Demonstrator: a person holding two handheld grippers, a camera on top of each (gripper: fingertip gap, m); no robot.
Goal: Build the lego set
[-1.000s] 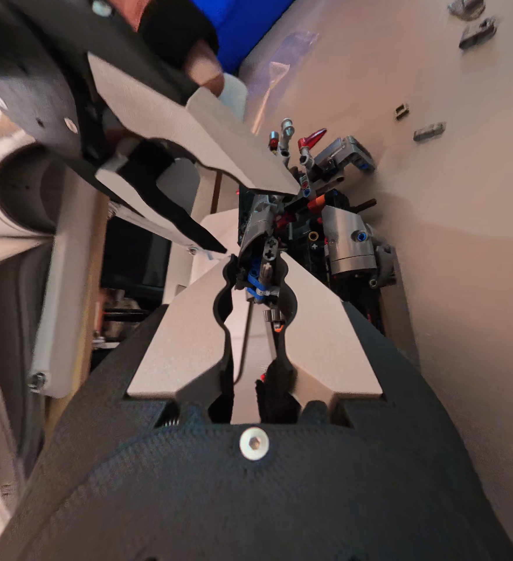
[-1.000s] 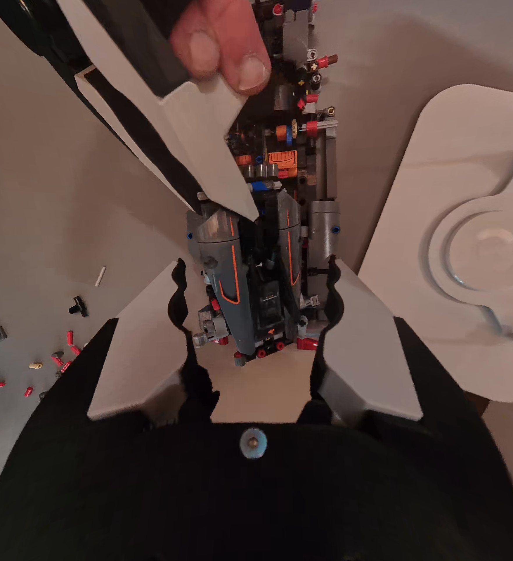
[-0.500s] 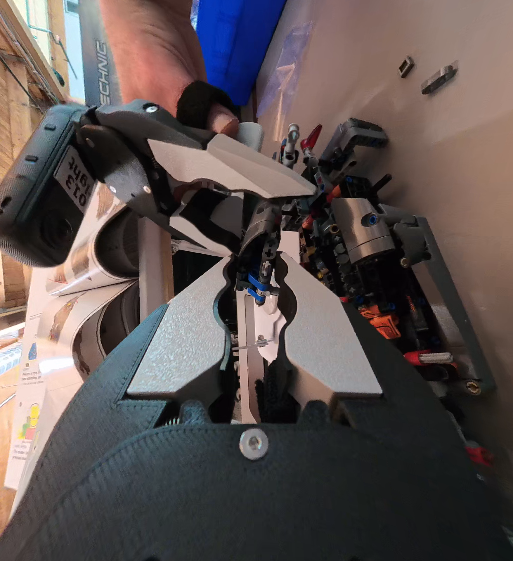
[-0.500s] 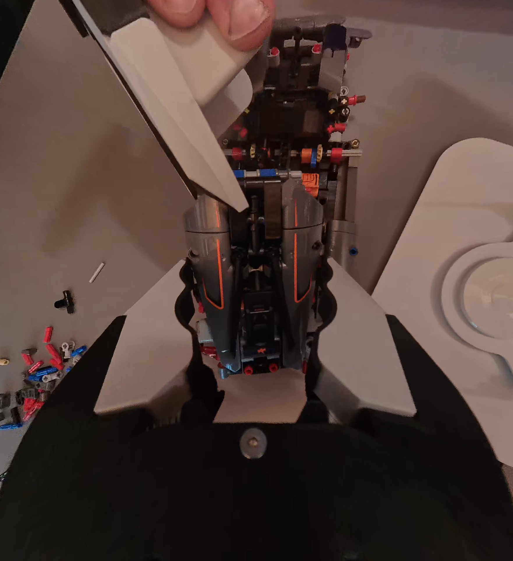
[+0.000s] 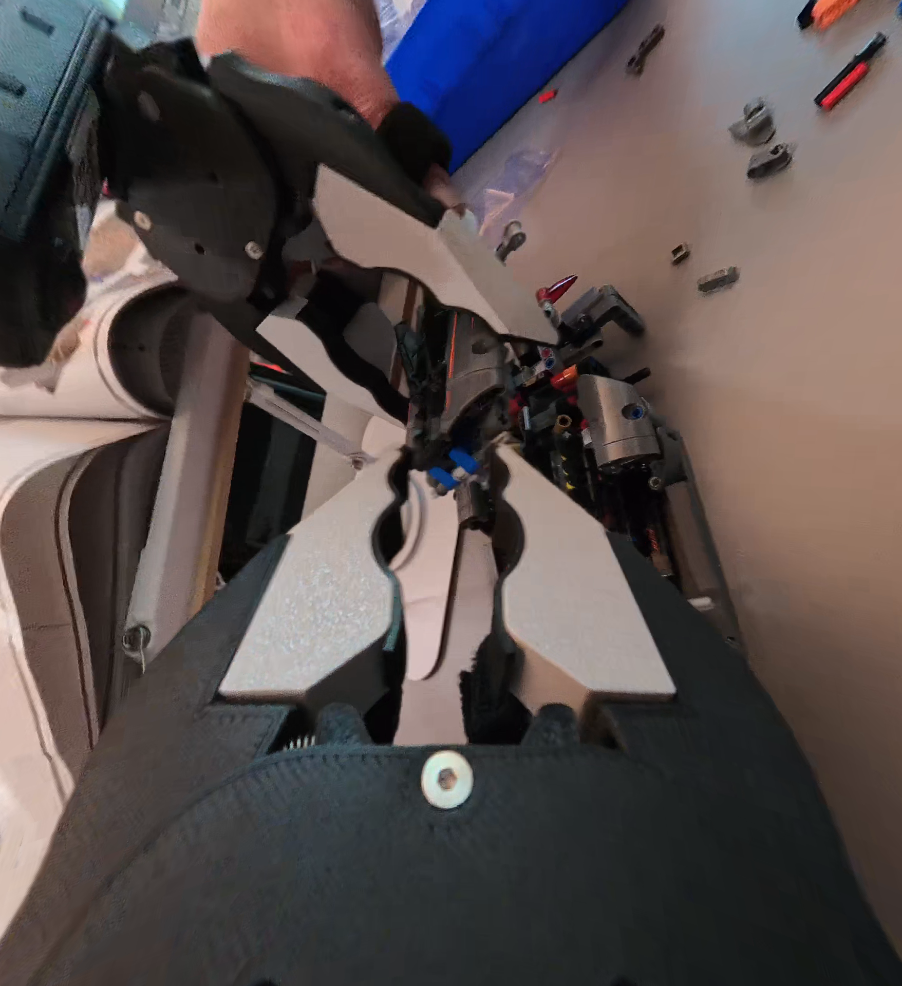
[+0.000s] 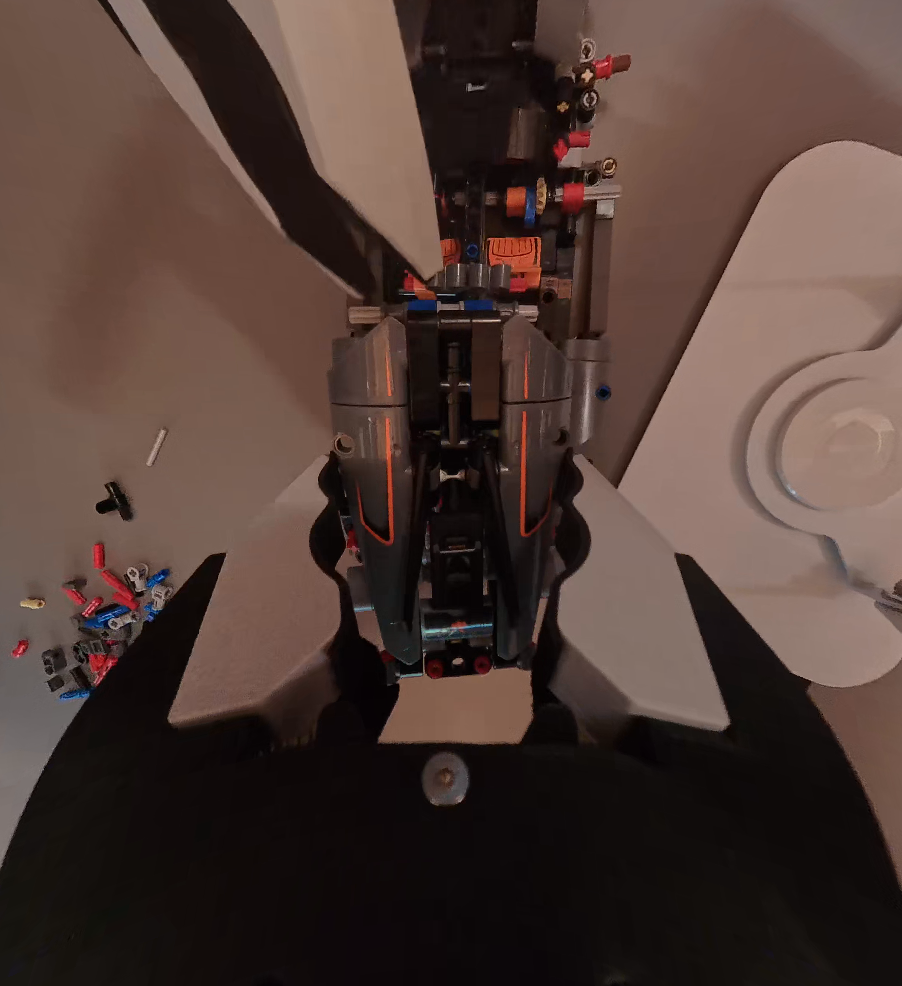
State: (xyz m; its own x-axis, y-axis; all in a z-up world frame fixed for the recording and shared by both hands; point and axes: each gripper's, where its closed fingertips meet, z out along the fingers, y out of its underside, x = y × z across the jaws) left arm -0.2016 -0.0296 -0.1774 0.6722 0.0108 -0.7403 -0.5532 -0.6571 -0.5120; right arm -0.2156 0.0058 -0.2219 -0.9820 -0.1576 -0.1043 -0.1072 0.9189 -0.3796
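The lego model point(image 6: 454, 405) is a dark vehicle with two grey panels striped in orange, lying on the tan table. My right gripper point(image 6: 449, 467) straddles its front end, and both fingers press on the grey panels. My left gripper point(image 5: 449, 459) is shut on the model's side, with blue pins point(image 5: 454, 472) between its tips. In the right wrist view the left gripper point(image 6: 395, 285) reaches in from the top to the model's left rear. In the left wrist view the right gripper point(image 5: 475, 373), held by a hand, clamps the grey panel point(image 5: 470, 368).
A heap of small red, blue and grey loose pieces point(image 6: 102, 613) lies left of the model, with a black connector point(image 6: 115, 501) and a white pin point(image 6: 156, 447). A white base plate point(image 6: 758, 373) lies to the right. A blue box point(image 5: 491, 69) and grey parts point(image 5: 758, 122) lie farther off. Some 6 cm of space lies between my two pairs of fingers. The black connector point(image 6: 115, 501) is about 20 cm from both grippers' fingertips.
My right gripper has moved forward over the model's front and closed onto its grey panels. The model has turned straight. My left gripper keeps its hold on the model's side.
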